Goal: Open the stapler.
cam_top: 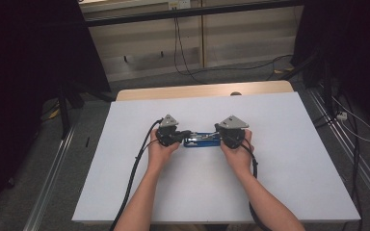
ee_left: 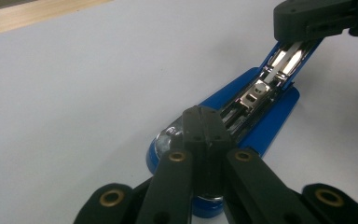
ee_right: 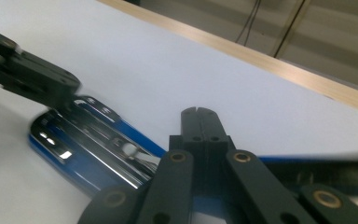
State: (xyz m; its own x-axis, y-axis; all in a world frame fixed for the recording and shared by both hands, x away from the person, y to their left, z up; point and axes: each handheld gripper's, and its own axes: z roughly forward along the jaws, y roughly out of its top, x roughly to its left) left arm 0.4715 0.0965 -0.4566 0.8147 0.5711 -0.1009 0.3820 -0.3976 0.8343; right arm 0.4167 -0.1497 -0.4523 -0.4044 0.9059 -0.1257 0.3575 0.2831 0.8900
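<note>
Blue plastic-and-chrome stapler (cam_top: 201, 140), opened flat with its metal staple channel exposed, is laid mid-way across the white table (cam_top: 289, 159). It is steadied at opposite ends by the left gripper (cam_top: 183, 134) and right gripper (cam_top: 220, 134), each with jaws pressed together, apparently to keep it from shifting during reloading.

We see our left gripper (ee_left: 202, 122) with its jaws pressed together, resting over the near end of a blue stapler (ee_left: 256, 100) lying opened on the white table (ee_left: 84, 88). At the stapler's far end, the right gripper (ee_left: 314, 21) sits on its shiny metal channel.
</note>
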